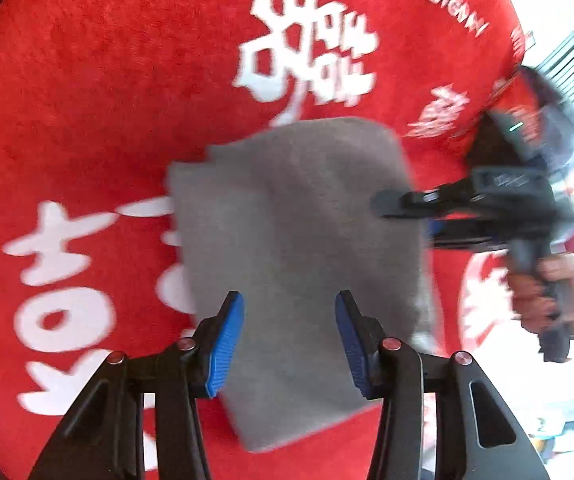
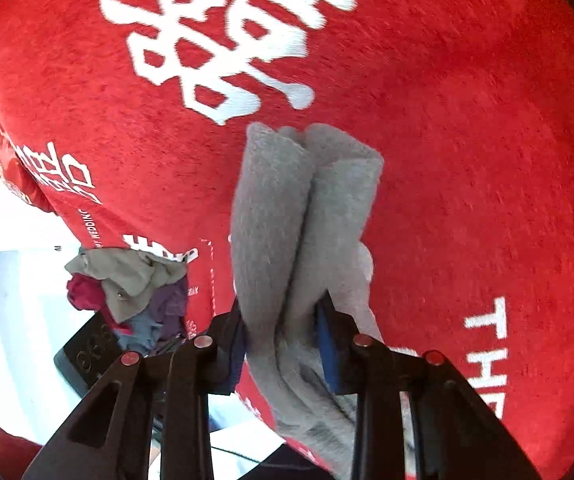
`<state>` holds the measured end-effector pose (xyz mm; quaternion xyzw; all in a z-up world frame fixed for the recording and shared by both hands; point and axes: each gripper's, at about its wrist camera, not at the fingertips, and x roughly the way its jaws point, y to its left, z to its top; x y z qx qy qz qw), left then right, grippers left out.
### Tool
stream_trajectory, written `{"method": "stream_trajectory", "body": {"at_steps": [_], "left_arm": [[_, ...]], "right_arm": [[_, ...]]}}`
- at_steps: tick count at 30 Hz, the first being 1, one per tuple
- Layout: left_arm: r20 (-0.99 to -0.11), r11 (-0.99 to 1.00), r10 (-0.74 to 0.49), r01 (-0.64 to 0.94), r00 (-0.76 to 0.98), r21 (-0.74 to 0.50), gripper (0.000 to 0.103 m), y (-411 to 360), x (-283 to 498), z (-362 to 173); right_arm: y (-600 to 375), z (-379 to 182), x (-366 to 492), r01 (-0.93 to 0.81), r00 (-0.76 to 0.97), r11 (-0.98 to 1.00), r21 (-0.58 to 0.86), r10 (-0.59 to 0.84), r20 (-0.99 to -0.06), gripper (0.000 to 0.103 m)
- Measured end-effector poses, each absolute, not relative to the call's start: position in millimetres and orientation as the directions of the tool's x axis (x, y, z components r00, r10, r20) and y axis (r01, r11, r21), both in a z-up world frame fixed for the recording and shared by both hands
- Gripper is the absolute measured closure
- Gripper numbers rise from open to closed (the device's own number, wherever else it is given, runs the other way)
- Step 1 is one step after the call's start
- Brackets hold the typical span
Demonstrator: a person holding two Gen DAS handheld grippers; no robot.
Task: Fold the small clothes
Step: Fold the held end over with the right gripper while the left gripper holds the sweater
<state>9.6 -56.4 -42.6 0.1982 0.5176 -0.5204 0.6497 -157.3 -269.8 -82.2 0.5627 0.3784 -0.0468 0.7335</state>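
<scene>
A grey folded cloth (image 1: 299, 240) lies over the red mat (image 1: 87, 100) with white lettering. My left gripper (image 1: 289, 340) is open, its blue pads on either side of the cloth's near part, just above it. In the left wrist view the right gripper (image 1: 391, 204) comes in from the right and pinches the cloth's right edge. In the right wrist view my right gripper (image 2: 283, 340) is shut on the grey cloth (image 2: 303, 208), which is bunched in thick folds between its pads and extends away from them.
A pile of mixed clothes (image 2: 127, 288) lies at the left past the edge of the red mat (image 2: 467, 160). A dark device (image 2: 83, 356) sits below that pile. The white surface beyond the mat is bright at the right of the left wrist view.
</scene>
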Motion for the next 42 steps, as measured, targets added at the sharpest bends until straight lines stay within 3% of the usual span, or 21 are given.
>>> {"method": "stream_trajectory", "body": {"at_steps": [3,5,11,18,20,22,24,26,29,33,42], "left_arm": [[-0.901,0.456,-0.409,0.823,-0.146,-0.34,0.048,-59.2,23.6,-67.3],[-0.895,0.5,-0.418,0.784,-0.155,-0.369,0.033,-53.1,36.4,-77.6],[-0.905,0.505,-0.364,0.77,-0.22,-0.39,0.033,-52.2,45.9,-114.9],[-0.843,0.432,-0.363,0.73,-0.397,-0.529,0.032,-74.0,38.0,-146.2],[-0.84,0.421,-0.363,0.734,-0.402,-0.533,0.02,-82.0,32.1,-150.0],[-0.85,0.407,-0.367,0.757,-0.377,-0.512,0.018,-90.1,24.1,-149.9],[-0.867,0.399,-0.366,0.785,-0.338,-0.474,0.019,-98.9,16.8,-148.9],[-0.878,0.398,-0.372,0.803,-0.3,-0.443,0.035,-102.6,11.3,-144.2],[-0.864,0.404,-0.403,0.789,-0.3,-0.462,0.051,-98.0,15.4,-132.7],[-0.85,0.379,-0.434,0.796,-0.298,-0.473,0.052,-87.7,10.8,-108.3],[-0.837,0.392,-0.496,0.801,-0.231,-0.453,0.051,-9.1,6.7,-73.2]], "right_arm": [[-275.4,-92.0,-157.5,0.554,0.69,0.356,0.753,0.31,-0.654,0.065],[-281.2,-97.7,-160.8,0.587,0.656,0.379,0.715,0.295,-0.695,0.062],[-296.5,-128.1,-175.5,0.609,0.64,0.366,0.703,0.296,-0.709,0.034],[-302.6,-164.4,-175.3,0.547,0.646,0.344,0.763,0.407,-0.646,0.034],[-302.7,-173.1,-170.7,0.523,0.638,0.35,0.777,0.443,-0.63,0.034],[-303.8,-181.3,-164.1,0.502,0.633,0.353,0.789,0.472,-0.614,0.032],[-302.5,-184.9,-150.2,0.484,0.636,0.355,0.799,0.484,-0.601,0.037],[-301.7,-190.4,-139.3,0.507,0.62,0.339,0.792,0.495,-0.609,0.056],[-289.8,-183.9,-134.0,0.5,0.63,0.326,0.802,0.499,-0.595,0.06],[-287.3,-159.6,-145.9,0.457,0.674,0.283,0.843,0.508,-0.536,0.061],[-223.5,-111.7,-139.3,0.411,0.673,0.294,0.863,0.54,-0.505,0.061]]}}
